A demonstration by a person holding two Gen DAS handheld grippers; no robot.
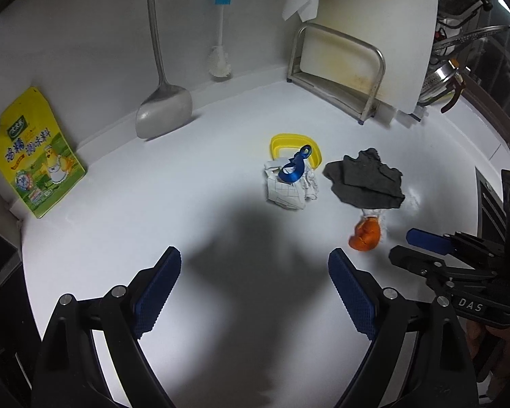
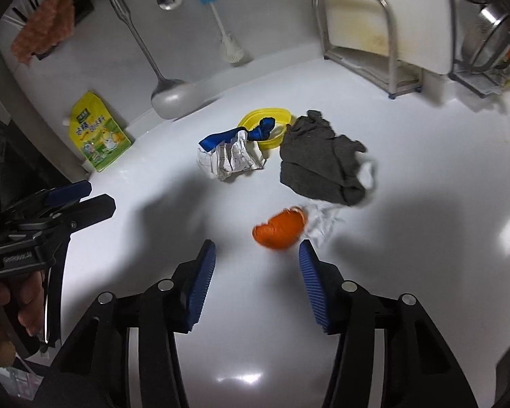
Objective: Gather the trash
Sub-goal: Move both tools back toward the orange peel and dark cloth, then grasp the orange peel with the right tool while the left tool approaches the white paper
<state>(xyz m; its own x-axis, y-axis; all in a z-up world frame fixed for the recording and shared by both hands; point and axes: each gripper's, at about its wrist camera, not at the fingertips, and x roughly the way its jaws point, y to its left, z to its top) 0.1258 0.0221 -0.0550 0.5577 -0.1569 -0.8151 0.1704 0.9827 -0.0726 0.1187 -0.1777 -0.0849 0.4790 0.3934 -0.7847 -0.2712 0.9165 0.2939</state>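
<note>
Hovering over the white surface (image 2: 425, 204), the right gripper (image 2: 256, 258) has its jaws spread with nothing between them, and the orange peel (image 2: 279, 229) lies just ahead of the tips, slightly toward the right-hand finger. That offset looks like what the coming move turns on: the peel's long axis runs roughly across the jaw gap, so a short push forward should bracket it. A crumpled white tissue (image 2: 323, 221) touches the peel on its far right side, under the edge of the grey cloth (image 2: 323, 159).

The left gripper (image 1: 255, 272) is also spread and empty, pointing at the crumpled checked paper (image 1: 285, 190) with a blue strap (image 1: 294, 168) over it (beside a yellow lid (image 1: 278, 142)); that pile lies well ahead of it, so the right hand is much nearer its target.
</note>
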